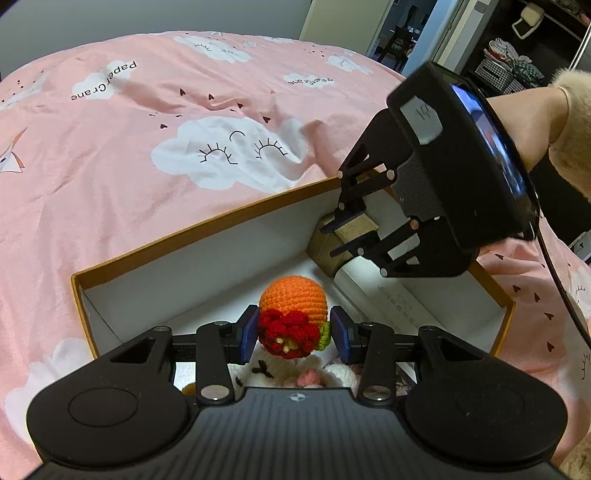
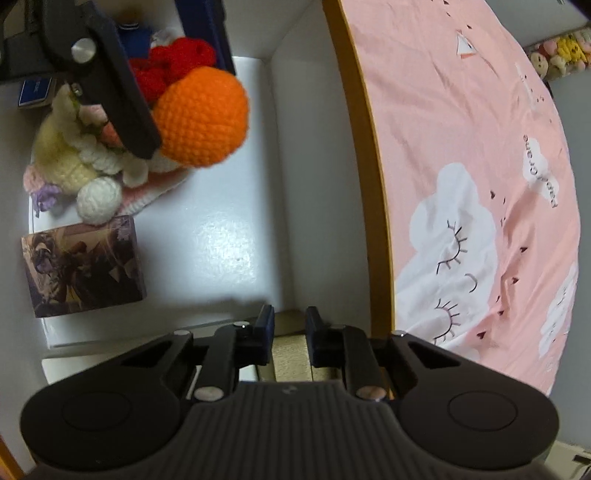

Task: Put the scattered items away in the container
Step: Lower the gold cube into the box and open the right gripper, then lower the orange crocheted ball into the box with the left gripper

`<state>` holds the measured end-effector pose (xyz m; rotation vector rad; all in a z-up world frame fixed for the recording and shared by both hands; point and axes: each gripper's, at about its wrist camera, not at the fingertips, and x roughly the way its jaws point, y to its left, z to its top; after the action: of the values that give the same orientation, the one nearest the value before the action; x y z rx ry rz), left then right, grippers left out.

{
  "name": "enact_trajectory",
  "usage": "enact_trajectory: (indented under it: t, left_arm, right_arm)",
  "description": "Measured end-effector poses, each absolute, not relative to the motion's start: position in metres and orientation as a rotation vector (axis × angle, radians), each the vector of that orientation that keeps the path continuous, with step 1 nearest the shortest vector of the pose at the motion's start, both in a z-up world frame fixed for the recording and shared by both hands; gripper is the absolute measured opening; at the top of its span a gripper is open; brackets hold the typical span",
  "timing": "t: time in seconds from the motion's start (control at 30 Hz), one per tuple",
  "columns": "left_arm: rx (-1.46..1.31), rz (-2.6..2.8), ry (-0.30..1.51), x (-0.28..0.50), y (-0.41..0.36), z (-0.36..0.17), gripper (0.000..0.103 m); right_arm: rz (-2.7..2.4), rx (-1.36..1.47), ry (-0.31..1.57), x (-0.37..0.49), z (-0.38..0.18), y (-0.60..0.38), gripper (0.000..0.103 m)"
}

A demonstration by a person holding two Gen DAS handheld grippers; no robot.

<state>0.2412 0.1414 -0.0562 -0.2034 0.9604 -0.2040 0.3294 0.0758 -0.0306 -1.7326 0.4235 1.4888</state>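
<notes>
My left gripper (image 1: 293, 334) is shut on an orange crochet ball with a red flower (image 1: 293, 317) and holds it above the white inside of the open box (image 1: 207, 229). The toy also shows in the right wrist view (image 2: 199, 114), held over a cream crochet doll (image 2: 85, 162). My right gripper (image 2: 290, 334) is shut on a small tan cardboard box (image 2: 290, 354) at the box's far right corner; in the left wrist view the right gripper (image 1: 347, 232) grips that tan box (image 1: 354, 229).
The box has a brown rim (image 2: 365, 166) and lies on a pink bedspread with white clouds (image 1: 184, 129). Inside lie a printed dark cube (image 2: 83, 266), a blue card (image 2: 35, 92) and a long white box (image 1: 391, 299). A doorway (image 1: 402, 33) stands beyond the bed.
</notes>
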Motion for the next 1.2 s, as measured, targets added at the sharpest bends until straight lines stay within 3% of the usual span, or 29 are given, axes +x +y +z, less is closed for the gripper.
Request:
enact_trajectory:
  t: [0.2,0.43,0.53,1.07,1.2]
  left_arm:
    - [-0.190,-0.223,0.952,0.241,0.136,-0.055,0.048]
    - [-0.163,-0.189,0.992,0.248,0.133,-0.058,0.048]
    - [-0.159,-0.167,1.006,0.252,0.137,-0.059,0.048]
    - [-0.150,-0.122,1.197,0.285,0.134,-0.093,0.048]
    - [-0.138,-0.176,1.230,0.279,0.125,-0.095,0.048]
  right_arm:
    - [1.520,-1.685,0.435,0.316,-0.021,0.070,0.019]
    - [1.649,-1.483,0.608,0.294,-0.005,0.056,0.019]
    - [1.858,-1.550,0.482,0.282,-0.008,0.051,0.019]
    - [1.835,-1.577,0.536,0.276,-0.036,0.048,0.020]
    - [1.862,-1.611,0.535,0.263,-0.036,0.057,0.012]
